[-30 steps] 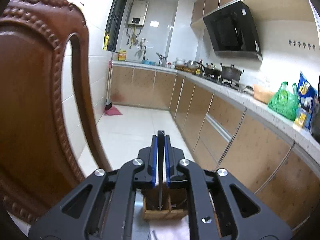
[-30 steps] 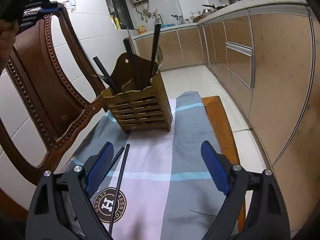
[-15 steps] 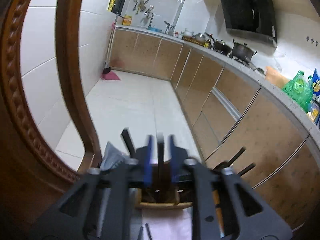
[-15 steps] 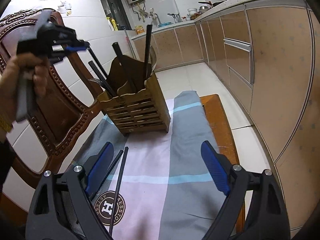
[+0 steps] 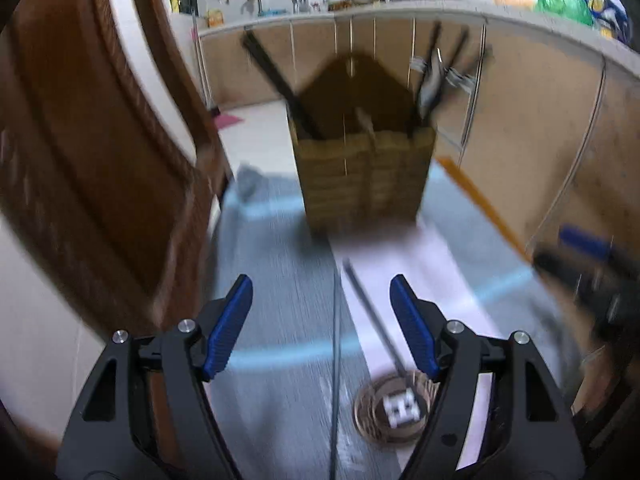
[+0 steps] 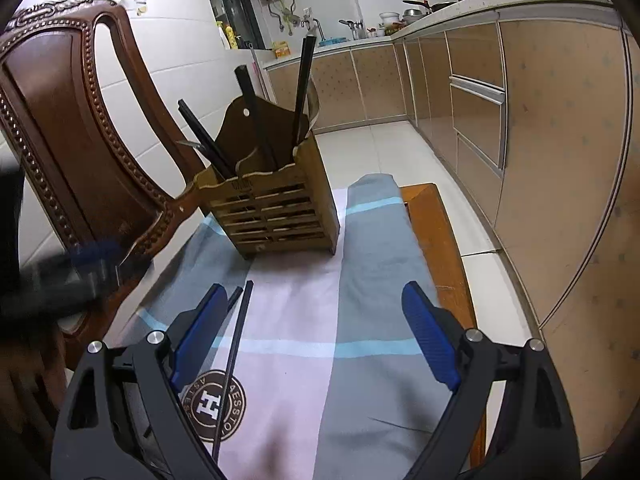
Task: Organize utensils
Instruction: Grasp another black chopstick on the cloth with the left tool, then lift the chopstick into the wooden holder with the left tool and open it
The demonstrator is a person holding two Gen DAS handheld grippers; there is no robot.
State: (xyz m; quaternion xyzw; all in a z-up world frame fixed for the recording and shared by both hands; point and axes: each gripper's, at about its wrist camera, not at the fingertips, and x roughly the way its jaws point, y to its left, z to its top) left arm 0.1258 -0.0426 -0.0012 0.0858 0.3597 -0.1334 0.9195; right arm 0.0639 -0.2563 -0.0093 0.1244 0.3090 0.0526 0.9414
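A slatted wooden utensil holder [image 6: 276, 216] stands on a striped cloth [image 6: 372, 264], with several black chopsticks [image 6: 302, 92] upright in it. Two more black chopsticks [image 6: 236, 356] lie on the cloth near its left side. In the blurred left wrist view, the holder [image 5: 360, 176] is straight ahead and the loose chopsticks [image 5: 372, 312] lie on the cloth under my left gripper [image 5: 320, 282]. Its jaws are opening and nothing is between the pads. My right gripper [image 6: 316, 292] hovers open and empty over the near cloth. The left gripper [image 6: 80, 268] shows as a blur at the left edge.
A carved wooden chair back [image 6: 80, 140] rises close on the left of the holder. The cloth covers a small wooden table [image 6: 444, 240], and its round logo [image 6: 212, 404] is near me. Kitchen cabinets [image 6: 560, 160] run along the right, with tiled floor between.
My left gripper let go of the black chopstick it held over the holder, opened, and dropped down to just above the cloth. The right gripper stayed where it was.
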